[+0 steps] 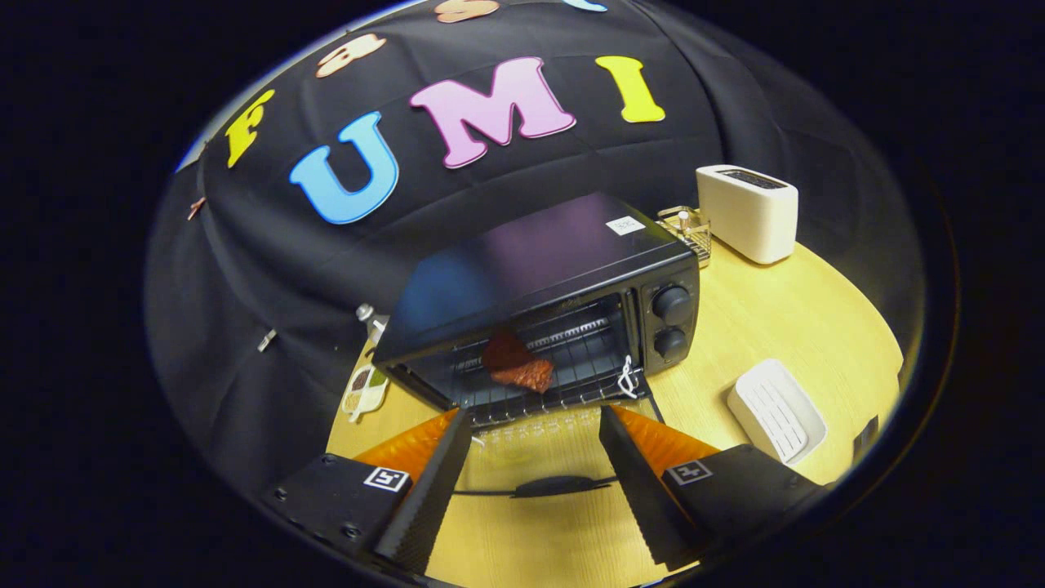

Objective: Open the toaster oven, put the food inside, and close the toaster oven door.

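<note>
A black toaster oven (pixel 563 261) stands on the wooden table (pixel 784 327), just ahead of my fingers. Its glass door (pixel 539 445) is folded down flat toward me, and the dark door handle (pixel 563 487) lies between my fingers, below them. A reddish-brown piece of food (pixel 516 365) rests on the wire rack inside the oven cavity. My gripper (pixel 535 415) hovers open over the lowered door, with its fingertips near the front of the oven's opening and nothing held between them.
A white toaster (pixel 747 212) stands beyond the oven to the right, with a small wire basket (pixel 692 233) beside it. A white ribbed tray (pixel 775 420) lies right of my fingers. A small dish (pixel 365 390) and a bottle (pixel 369 314) sit left of the oven.
</note>
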The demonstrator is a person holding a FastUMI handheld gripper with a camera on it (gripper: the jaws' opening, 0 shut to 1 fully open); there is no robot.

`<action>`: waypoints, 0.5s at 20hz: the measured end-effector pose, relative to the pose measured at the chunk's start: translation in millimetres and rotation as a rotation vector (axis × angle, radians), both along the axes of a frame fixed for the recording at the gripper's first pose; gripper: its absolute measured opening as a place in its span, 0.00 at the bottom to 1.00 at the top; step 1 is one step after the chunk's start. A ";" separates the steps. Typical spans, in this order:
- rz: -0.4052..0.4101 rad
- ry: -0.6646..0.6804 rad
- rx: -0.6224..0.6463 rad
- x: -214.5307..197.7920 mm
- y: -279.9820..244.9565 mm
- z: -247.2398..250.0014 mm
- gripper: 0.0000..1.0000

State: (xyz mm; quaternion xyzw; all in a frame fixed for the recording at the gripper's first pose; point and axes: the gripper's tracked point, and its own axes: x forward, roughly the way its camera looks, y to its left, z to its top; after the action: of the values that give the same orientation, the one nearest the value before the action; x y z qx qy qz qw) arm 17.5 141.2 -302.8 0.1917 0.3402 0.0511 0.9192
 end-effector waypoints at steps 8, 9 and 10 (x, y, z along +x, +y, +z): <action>0.136 0.102 -0.156 -57.9 15.3 -55.2 0.98; 0.147 0.125 -0.154 -62.8 18.1 -64.7 0.98; 0.151 0.159 -0.166 -66.6 19.7 -77.5 0.98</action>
State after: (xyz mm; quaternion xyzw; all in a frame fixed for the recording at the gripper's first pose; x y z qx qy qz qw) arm -49.2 160.9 -380.4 0.0925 0.4285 0.0767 0.8955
